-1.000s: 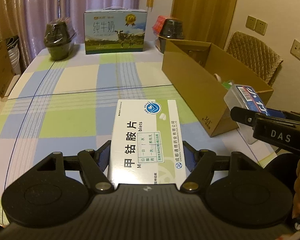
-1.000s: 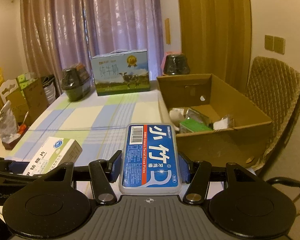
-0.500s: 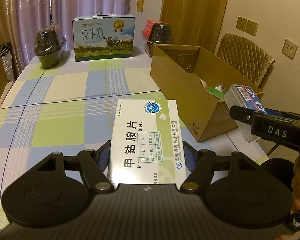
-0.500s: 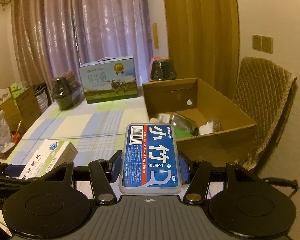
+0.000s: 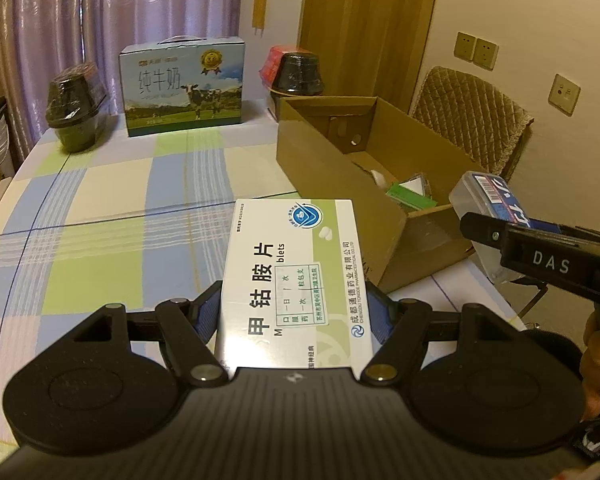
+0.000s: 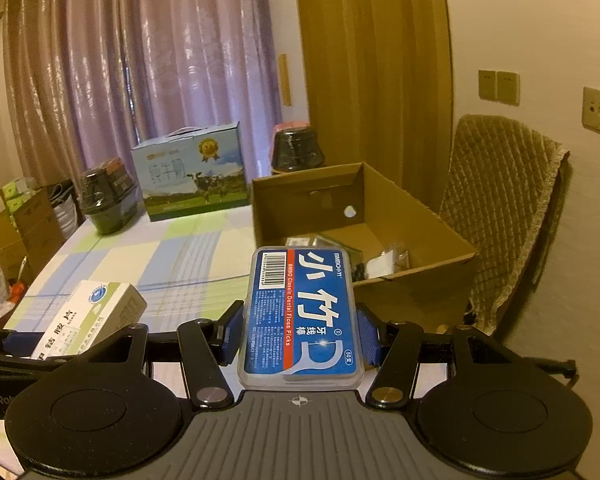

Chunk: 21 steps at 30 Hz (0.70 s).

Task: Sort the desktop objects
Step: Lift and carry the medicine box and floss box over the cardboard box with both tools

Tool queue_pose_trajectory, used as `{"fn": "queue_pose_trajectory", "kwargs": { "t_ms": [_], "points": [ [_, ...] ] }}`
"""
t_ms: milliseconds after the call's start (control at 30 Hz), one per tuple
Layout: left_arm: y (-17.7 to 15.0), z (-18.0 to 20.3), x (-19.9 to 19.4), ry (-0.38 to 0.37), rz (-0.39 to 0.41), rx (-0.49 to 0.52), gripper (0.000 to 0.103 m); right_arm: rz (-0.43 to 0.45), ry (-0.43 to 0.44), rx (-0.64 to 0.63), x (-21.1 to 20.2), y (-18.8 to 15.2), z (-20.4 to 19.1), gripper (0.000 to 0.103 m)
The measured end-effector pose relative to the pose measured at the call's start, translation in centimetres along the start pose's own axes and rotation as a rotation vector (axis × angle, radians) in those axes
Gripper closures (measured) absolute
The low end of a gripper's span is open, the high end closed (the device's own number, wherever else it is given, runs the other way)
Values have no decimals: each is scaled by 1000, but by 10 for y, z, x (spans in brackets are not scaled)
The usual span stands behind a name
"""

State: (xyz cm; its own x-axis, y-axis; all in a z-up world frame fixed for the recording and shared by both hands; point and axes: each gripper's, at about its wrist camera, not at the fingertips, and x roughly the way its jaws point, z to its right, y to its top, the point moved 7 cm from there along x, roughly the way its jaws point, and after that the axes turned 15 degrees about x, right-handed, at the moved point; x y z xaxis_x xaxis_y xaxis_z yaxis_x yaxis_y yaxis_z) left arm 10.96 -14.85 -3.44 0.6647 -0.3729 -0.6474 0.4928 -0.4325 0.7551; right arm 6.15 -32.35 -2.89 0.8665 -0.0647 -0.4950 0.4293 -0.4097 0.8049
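A few items already lie in the cardboard box (image 5: 340,168); two remain in hand. The left gripper (image 5: 296,314) is clamped on the medicine box (image 5: 292,276), held above the table (image 5: 100,216); the right gripper (image 6: 300,334) grips the floss case (image 6: 300,312), both short of the carton

A table with a checked cloth, and four things standing on it

The table (image 5: 112,240) was covered with a cloth in green, blue and cream squares. At its far edge stood a milk carton box (image 5: 182,86) with a cow picture, upright. To the left of it was a dark wrapped pot (image 5: 74,110), and to the right a second dark wrapped pot (image 5: 298,70), each apart from the carton. On the right side stood an open cardboard box (image 5: 332,176) with small items inside, just in front of the second pot.
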Motion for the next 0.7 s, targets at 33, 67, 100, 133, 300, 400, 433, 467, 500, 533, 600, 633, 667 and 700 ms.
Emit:
{"fn": "queue_pose_trajectory", "kwargs": {
  "t_ms": [33,67,100,133,300,400,433,467,500,533,600,633,667,700],
  "points": [
    [3,2,1,-4,4,2,36,3,-5,3,0,2,3,49],
    [5,4,2,-8,6,4,36,5,-11,7,1,3,7,49],
    [7,6,4,-14,8,6,36,8,-17,8,1,5,10,49],
    [10,8,6,-20,11,9,36,12,-23,10,1,7,13,49],
    [24,20,18,-46,22,26,36,33,-50,19,4,21,32,49],
    [37,27,26,-60,35,33,36,46,-62,18,7,31,41,49],
    [43,28,29,-64,41,35,36,50,-66,18,8,35,44,49],
    [47,31,31,-67,45,37,36,55,-69,18,9,39,47,49],
    [52,33,34,-71,51,39,36,59,-71,18,10,42,49,49],
    [57,35,36,-74,56,40,36,63,-74,18,12,46,52,49],
    [67,39,42,-80,65,44,36,69,-76,17,14,52,55,49],
    [72,41,44,-83,70,45,36,72,-76,17,16,55,56,49],
    [76,42,46,-86,75,44,36,73,-77,15,18,58,57,49],
    [80,44,49,-90,79,44,36,74,-77,14,20,61,58,49]
  ]
}}
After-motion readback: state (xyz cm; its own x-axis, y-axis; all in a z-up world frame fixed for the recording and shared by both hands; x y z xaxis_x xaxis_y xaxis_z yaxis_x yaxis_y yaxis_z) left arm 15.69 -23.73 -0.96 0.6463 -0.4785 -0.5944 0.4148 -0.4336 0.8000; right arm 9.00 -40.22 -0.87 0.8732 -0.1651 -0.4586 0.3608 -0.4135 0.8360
